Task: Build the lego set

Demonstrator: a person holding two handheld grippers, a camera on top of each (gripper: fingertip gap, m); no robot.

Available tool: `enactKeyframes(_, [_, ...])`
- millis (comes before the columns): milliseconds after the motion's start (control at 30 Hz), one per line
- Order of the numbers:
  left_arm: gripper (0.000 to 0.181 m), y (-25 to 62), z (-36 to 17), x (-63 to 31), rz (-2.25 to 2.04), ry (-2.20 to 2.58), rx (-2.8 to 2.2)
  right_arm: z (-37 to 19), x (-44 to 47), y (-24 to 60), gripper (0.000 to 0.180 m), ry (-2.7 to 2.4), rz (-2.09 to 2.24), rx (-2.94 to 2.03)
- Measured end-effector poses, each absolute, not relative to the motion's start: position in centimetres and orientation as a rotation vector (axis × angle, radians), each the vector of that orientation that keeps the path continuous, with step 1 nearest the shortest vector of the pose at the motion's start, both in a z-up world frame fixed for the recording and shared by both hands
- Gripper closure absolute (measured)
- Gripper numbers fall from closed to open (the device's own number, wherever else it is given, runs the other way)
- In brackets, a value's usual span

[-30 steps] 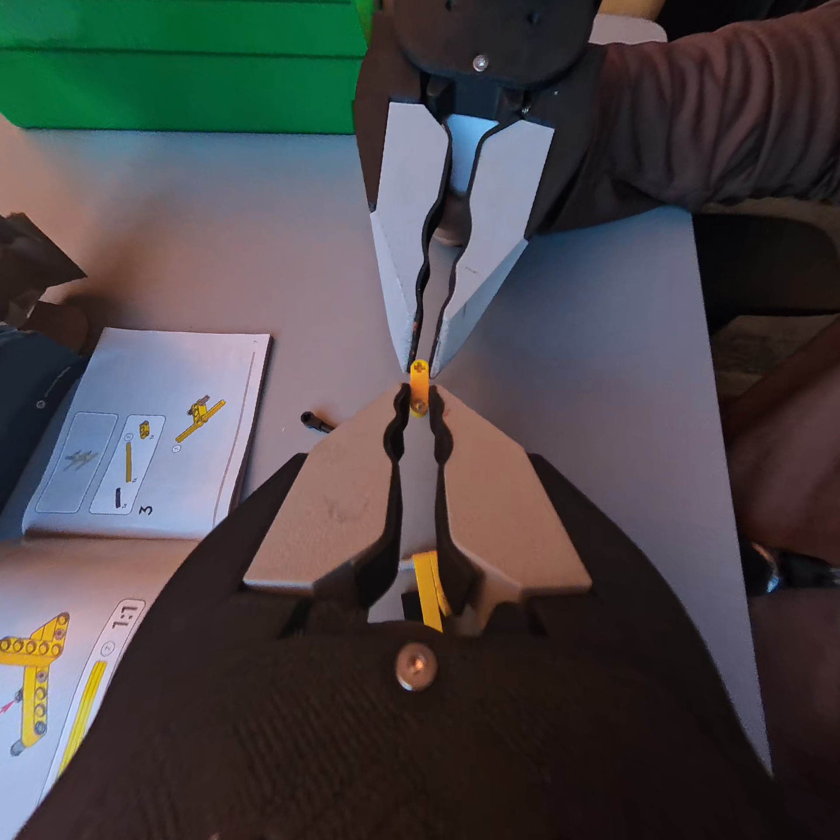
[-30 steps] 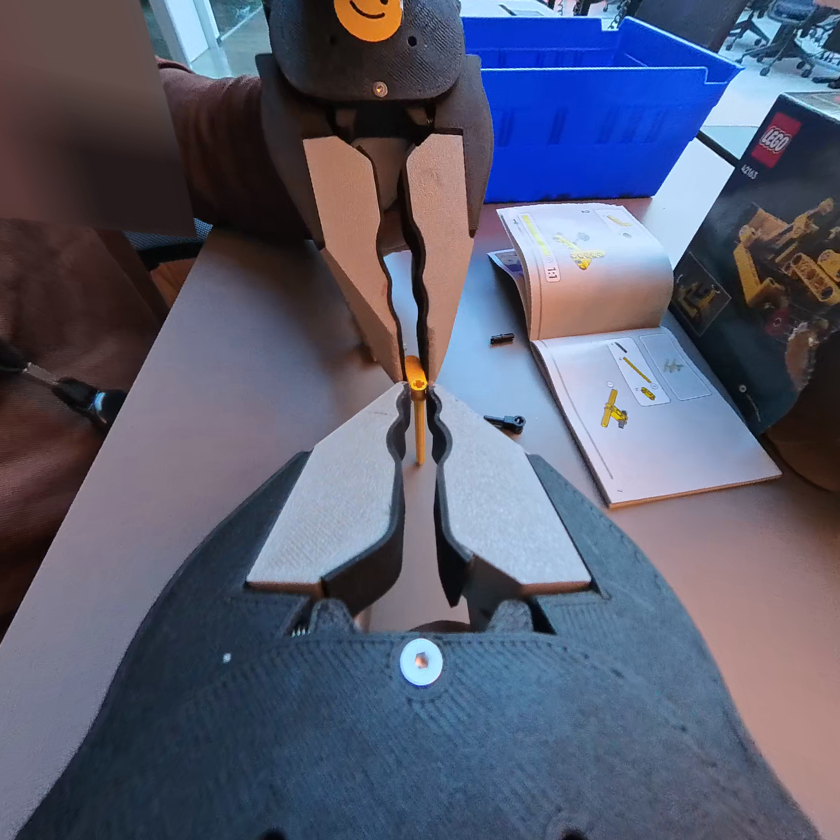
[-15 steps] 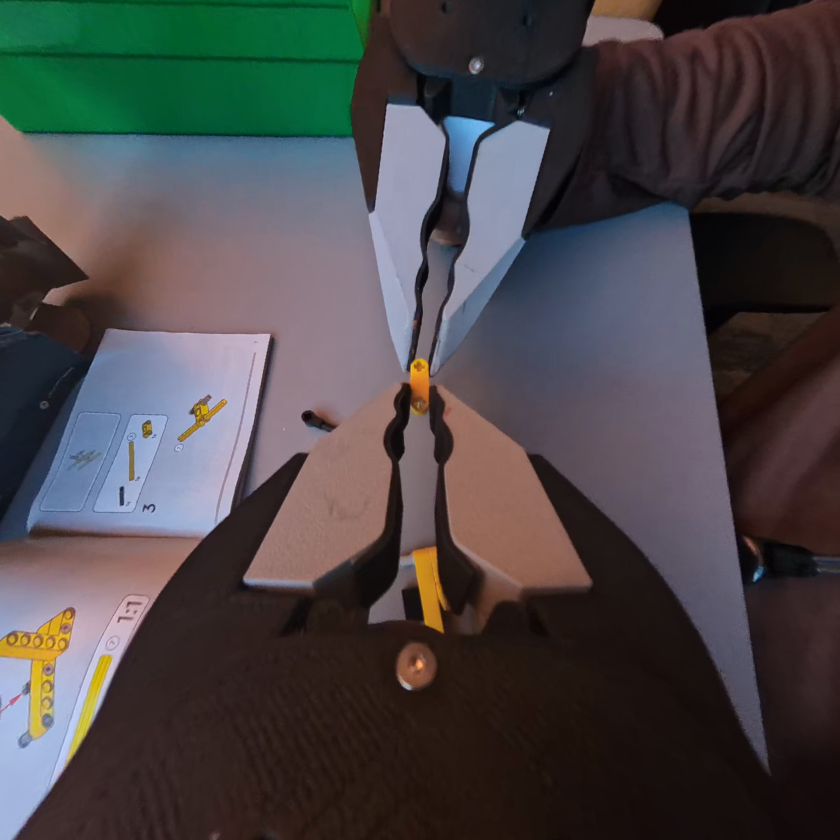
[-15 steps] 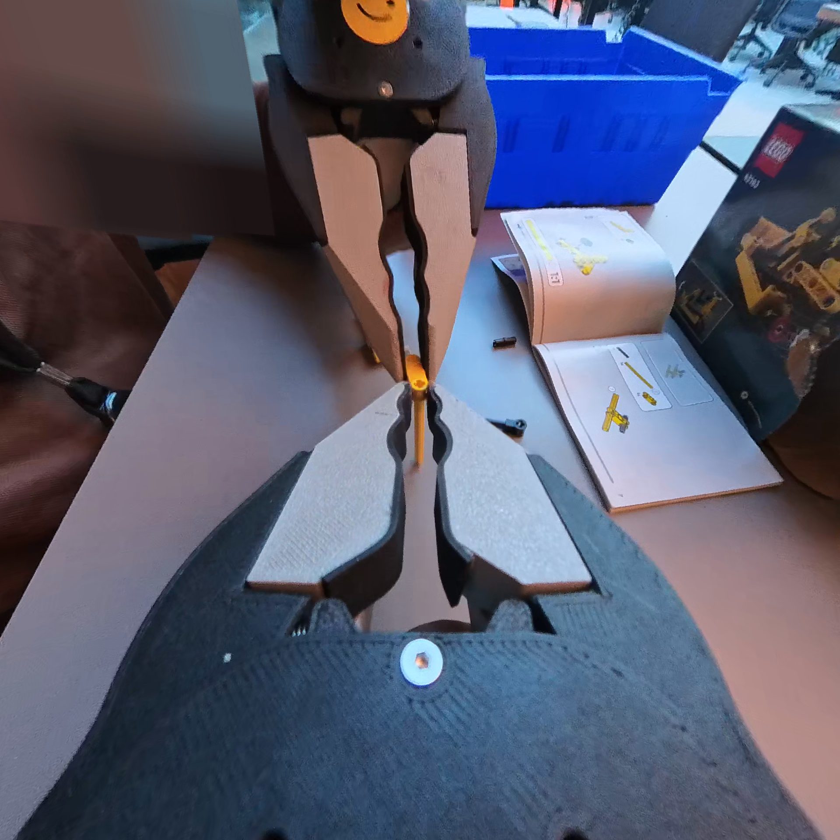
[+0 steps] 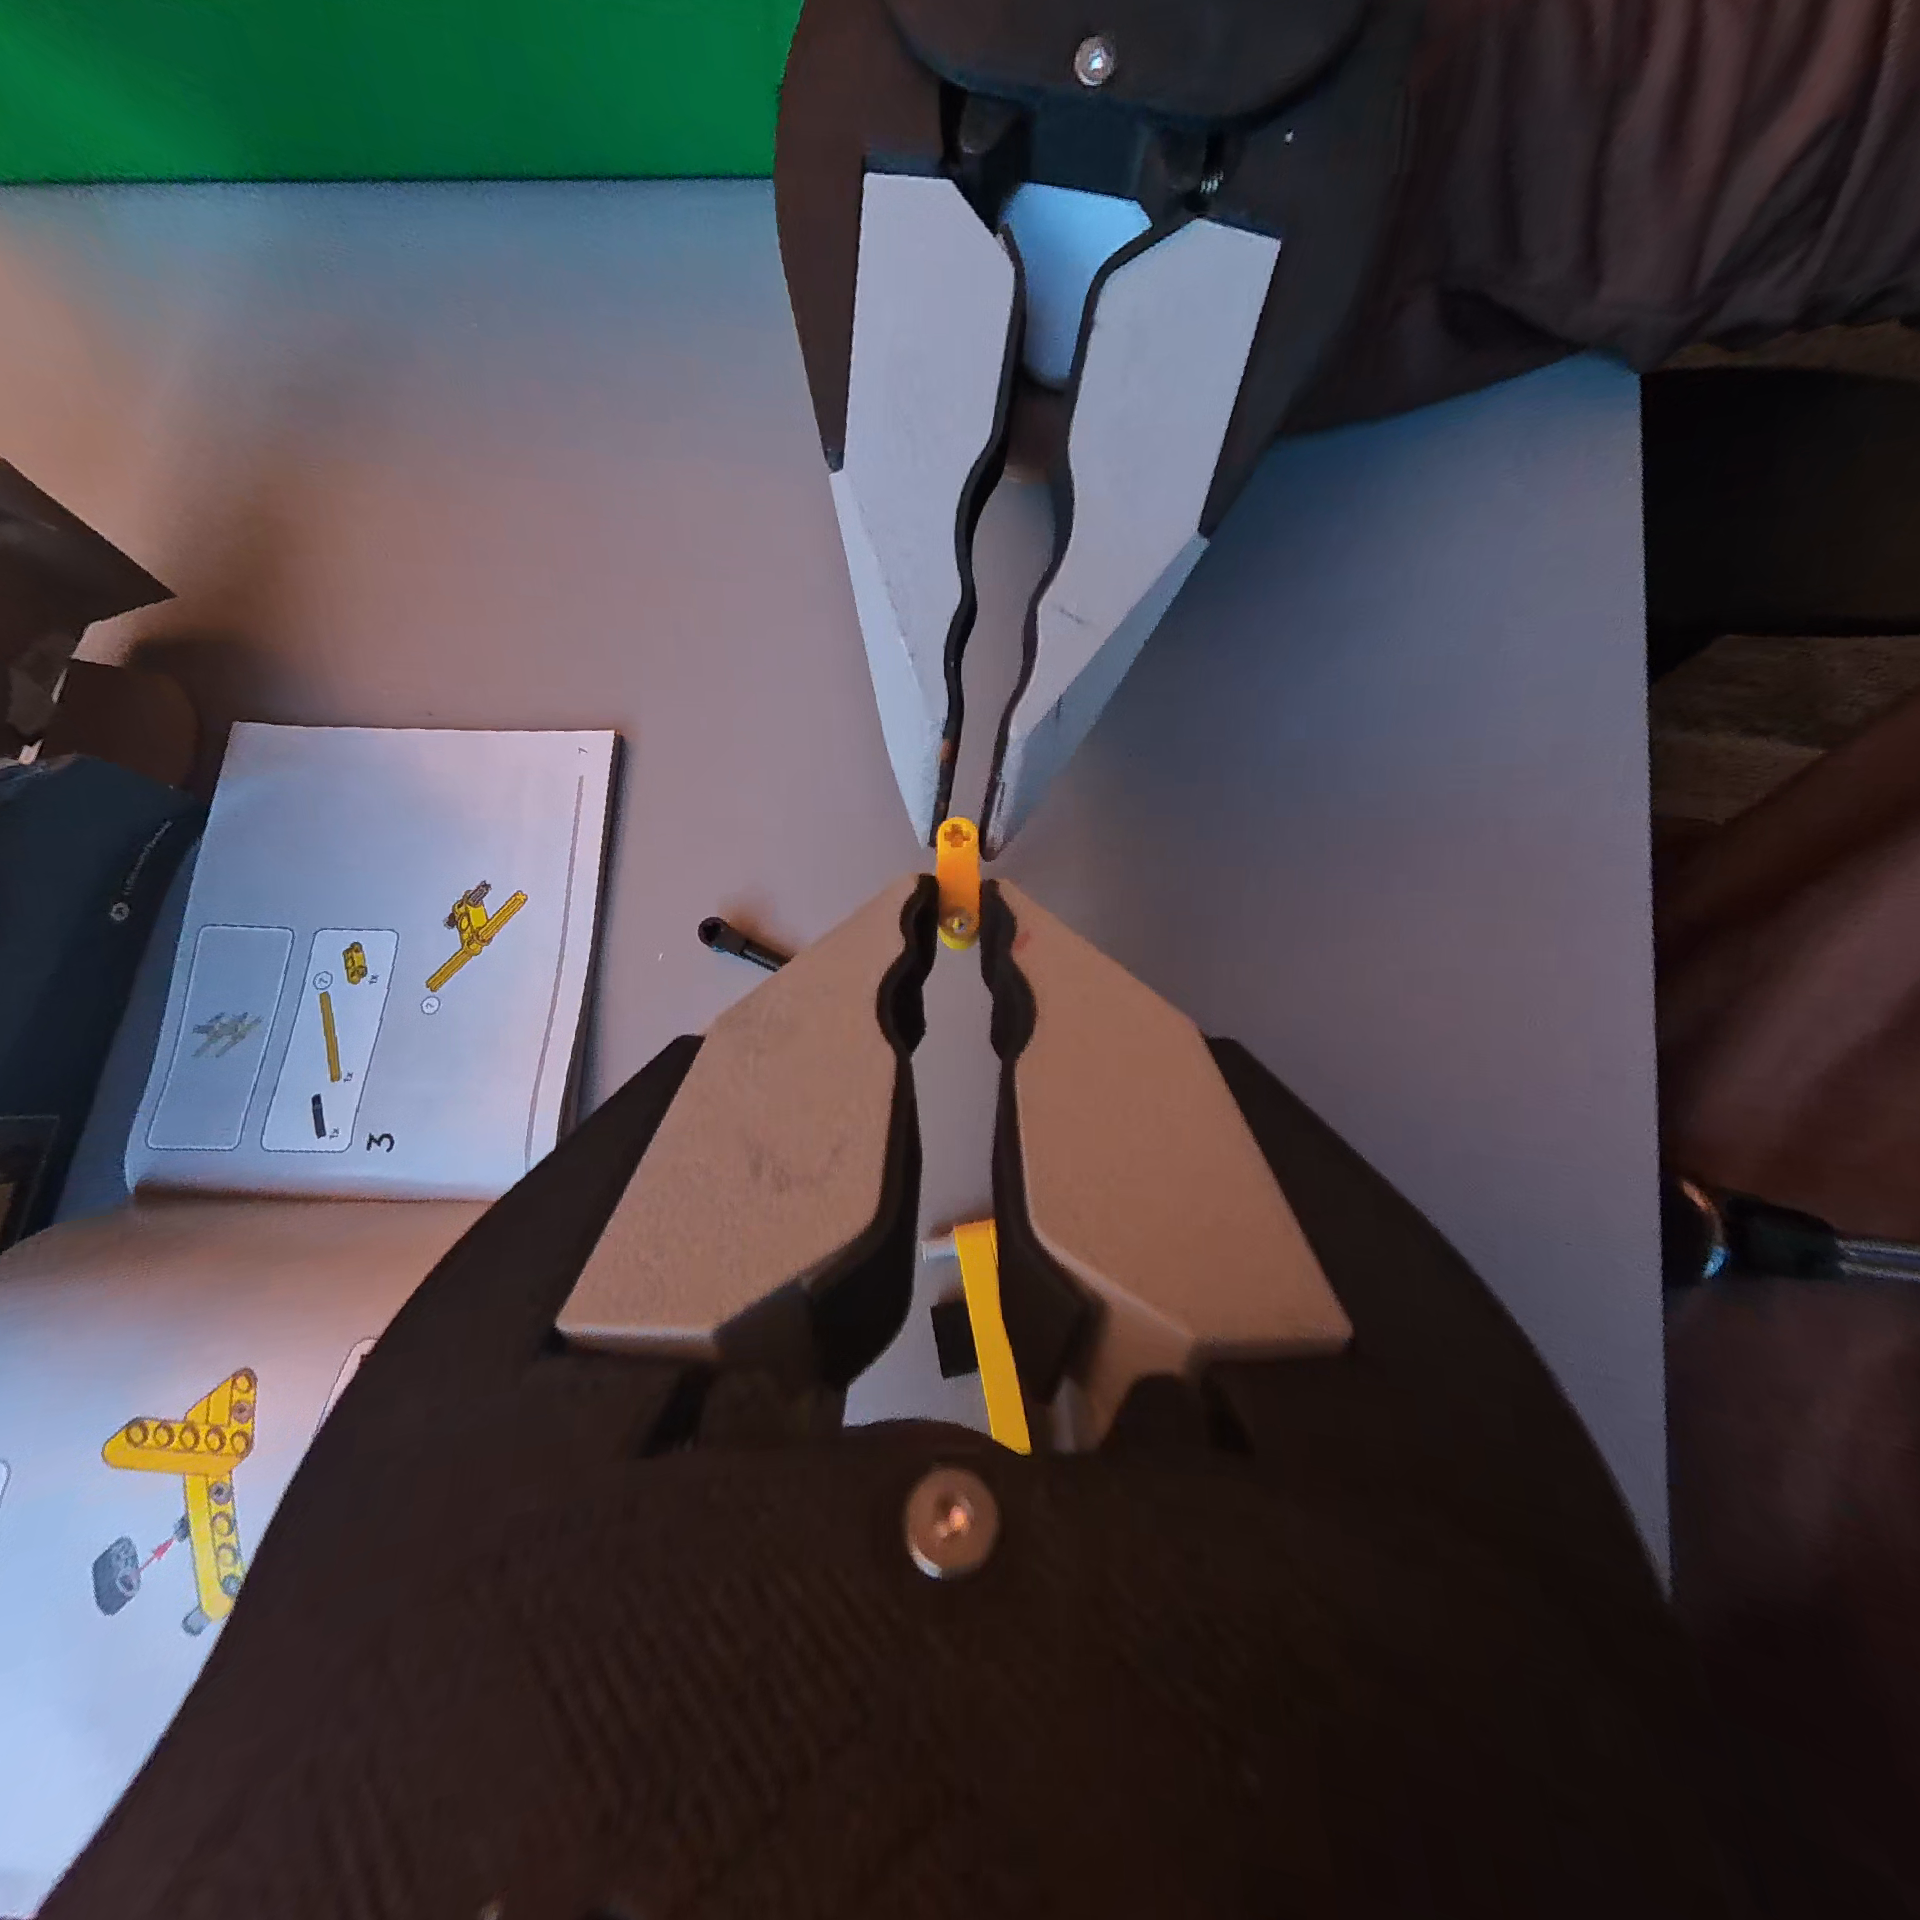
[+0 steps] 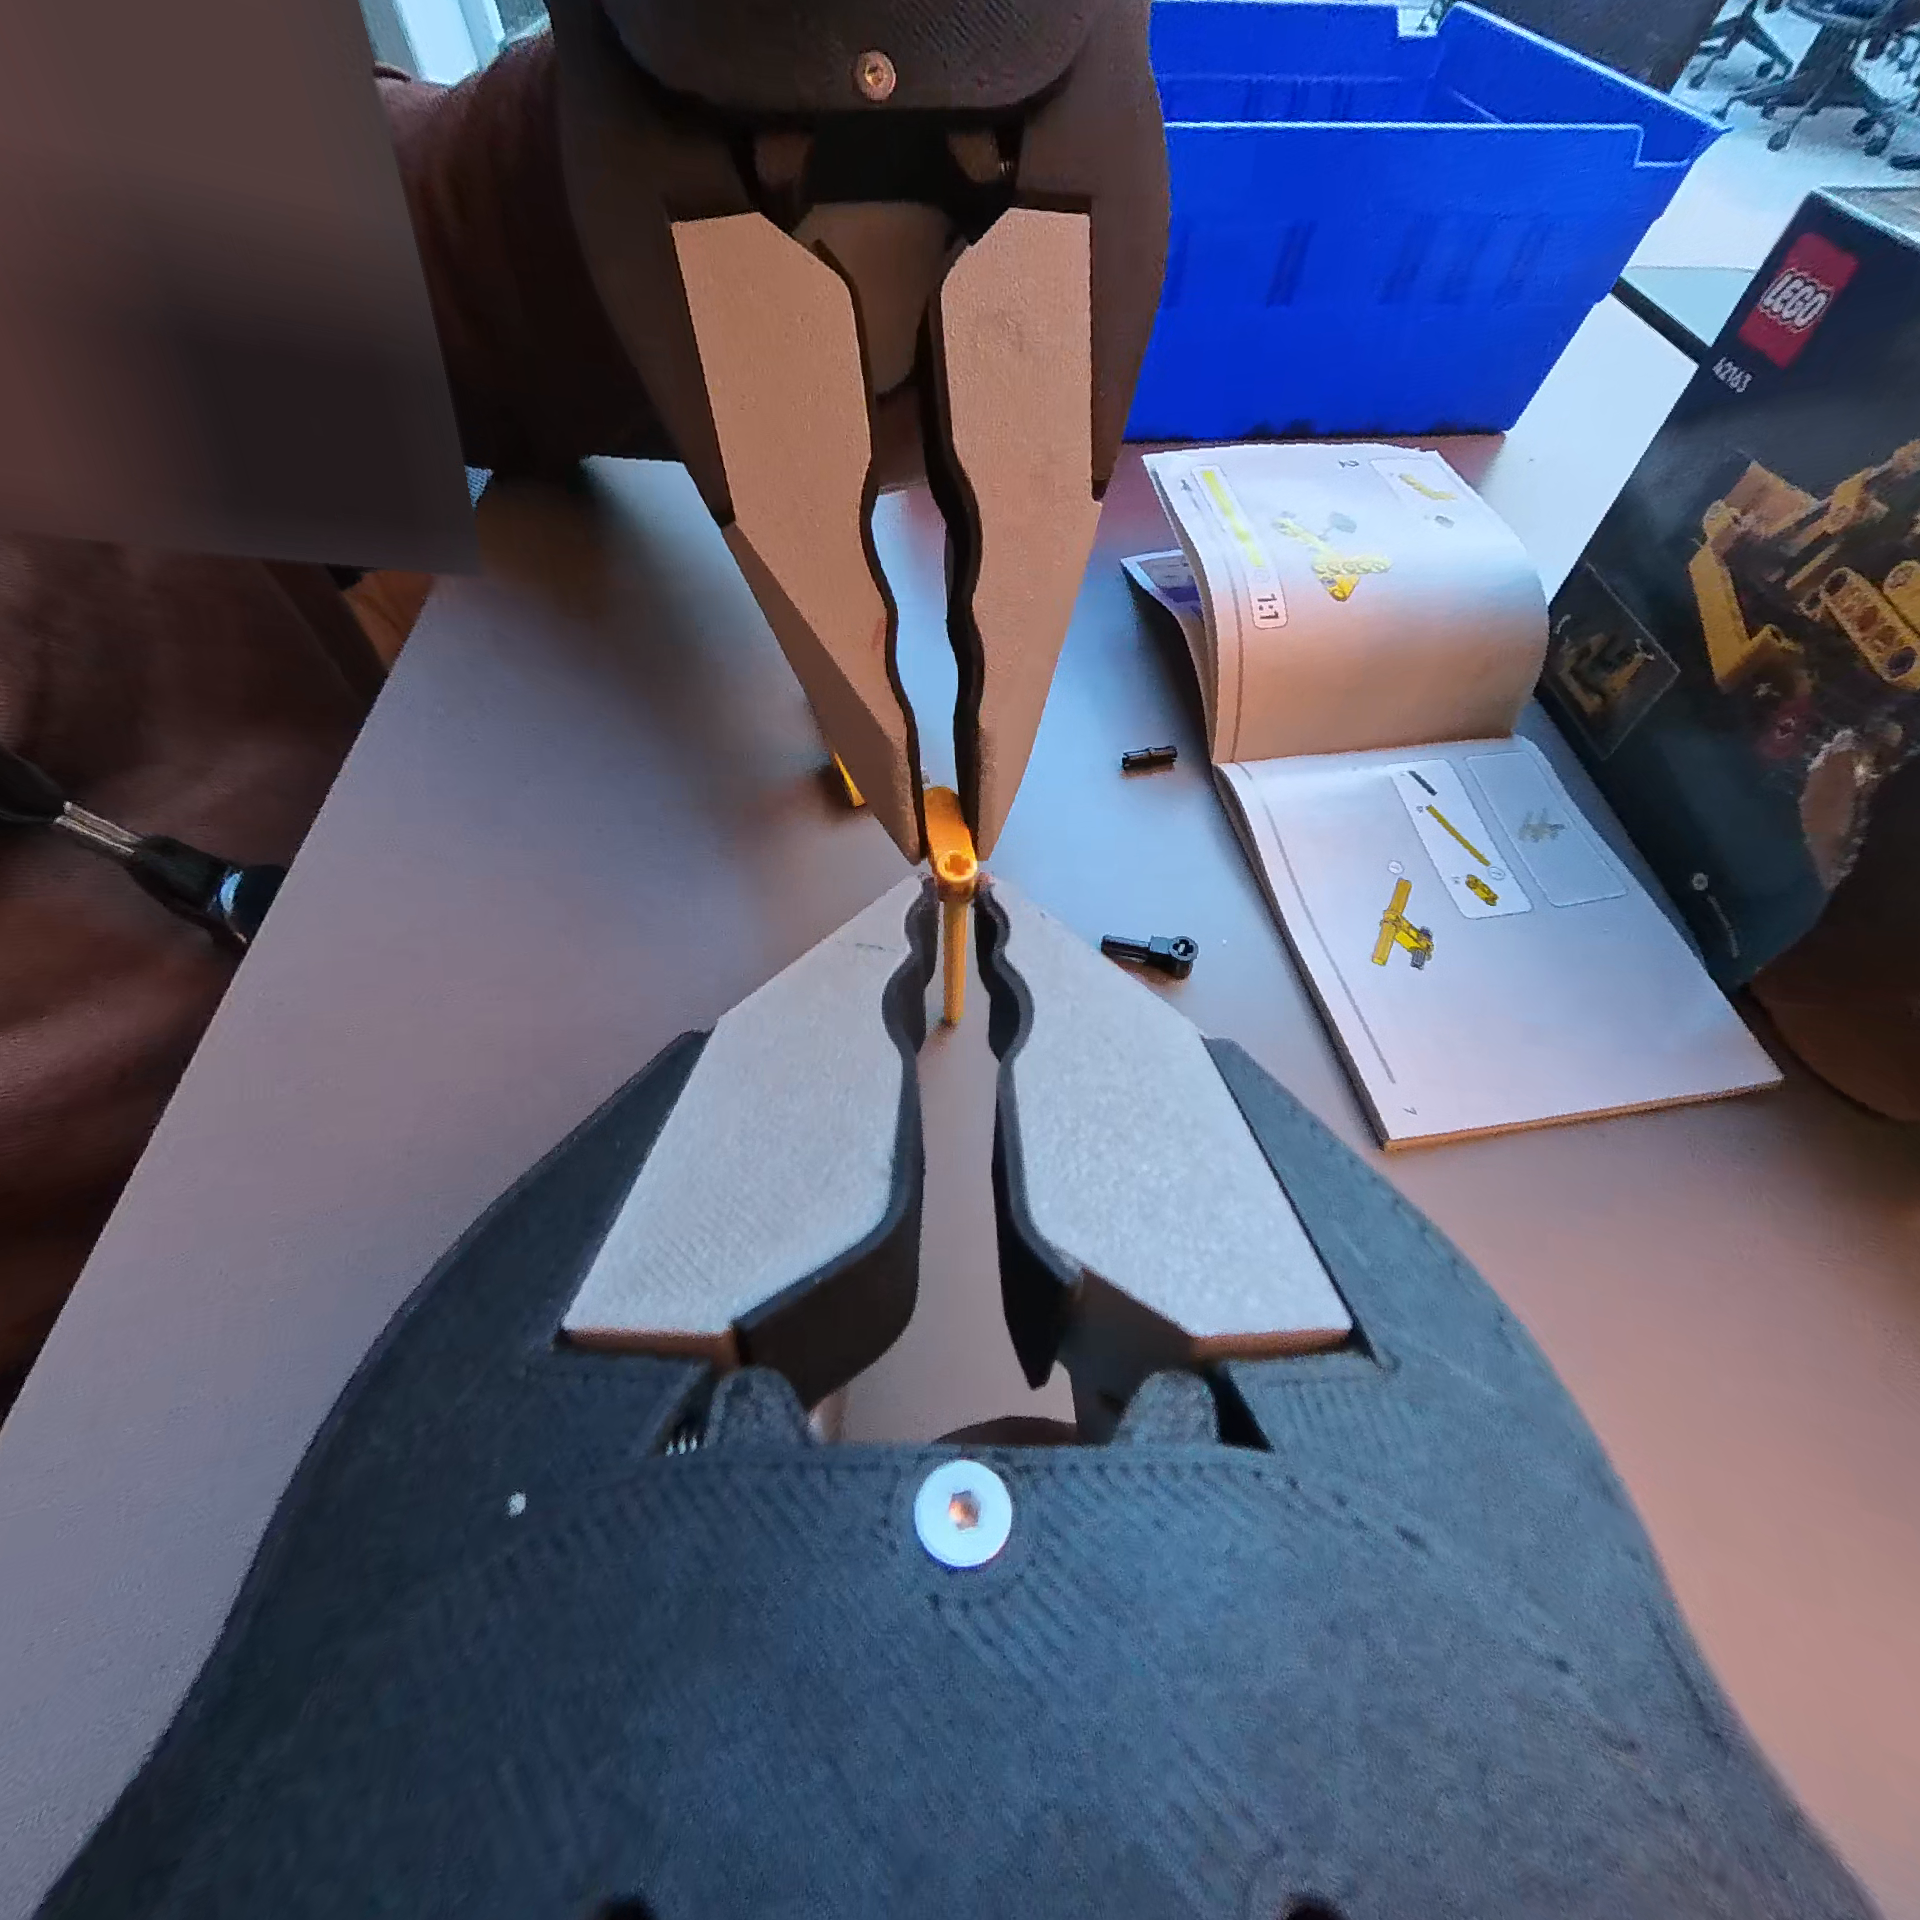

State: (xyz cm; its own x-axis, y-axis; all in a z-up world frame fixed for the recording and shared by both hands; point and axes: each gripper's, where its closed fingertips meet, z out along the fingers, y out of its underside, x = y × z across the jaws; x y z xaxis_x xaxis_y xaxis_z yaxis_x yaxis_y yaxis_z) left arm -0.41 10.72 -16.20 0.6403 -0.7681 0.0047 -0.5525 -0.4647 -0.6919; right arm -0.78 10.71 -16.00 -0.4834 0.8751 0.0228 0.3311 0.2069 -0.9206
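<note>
My left gripper (image 5: 956, 899) is shut on a small yellow connector (image 5: 957, 868) at its tips. My right gripper (image 6: 951, 906) is shut on a thin yellow axle (image 6: 951, 971). The two grippers meet tip to tip above the grey table (image 5: 1351, 831). The axle's end sits in the connector's (image 6: 952, 854) hole. The right gripper (image 5: 964, 831) comes in from the top of the left wrist view, and the left gripper (image 6: 948, 847) from the top of the right wrist view.
An open instruction booklet (image 6: 1455, 914) lies to the right. Two black pins (image 6: 1148, 948) (image 6: 1148, 758) lie beside it. A yellow beam (image 5: 982, 1330) lies under my left gripper. A lego box (image 6: 1766, 623), a blue bin (image 6: 1351, 260) and a green bin (image 5: 384, 83) stand at the table's edges. My two grippers' fingertips are within a few centimetres of each other.
The two grippers have drawn a little closer, so each looms larger in the other's view. The connector and axle stay held at the tips.
</note>
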Motion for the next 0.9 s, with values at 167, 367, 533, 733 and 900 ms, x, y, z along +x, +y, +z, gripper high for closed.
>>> enactKeyframes(167, [0.175, 10.59, -16.23, -0.09, -0.422, 1.049, -2.190, -15.86, -0.73, 10.37, 0.175, -1.932, 1.262, -1.095])
enactKeyframes(367, [0.175, 10.58, -16.24, 0.00, -0.414, 1.069, -2.189, -15.89, -0.64, 10.38, 0.175, -1.938, 1.256, -1.087])
enactKeyframes(533, [0.175, 10.57, -16.27, 0.04, -0.411, 1.074, -2.179, -16.00, -0.57, 10.39, 0.175, -1.939, 1.241, -1.070])
enactKeyframes(733, [0.176, 10.61, -16.33, -0.02, -0.439, 1.064, -2.182, -16.07, -0.66, 10.42, 0.176, -1.947, 1.262, -1.082])
enactKeyframes(900, [0.176, 10.52, -16.36, -0.11, -0.421, 1.074, -2.179, -16.10, -0.74, 10.33, 0.176, -1.949, 1.256, -1.077])
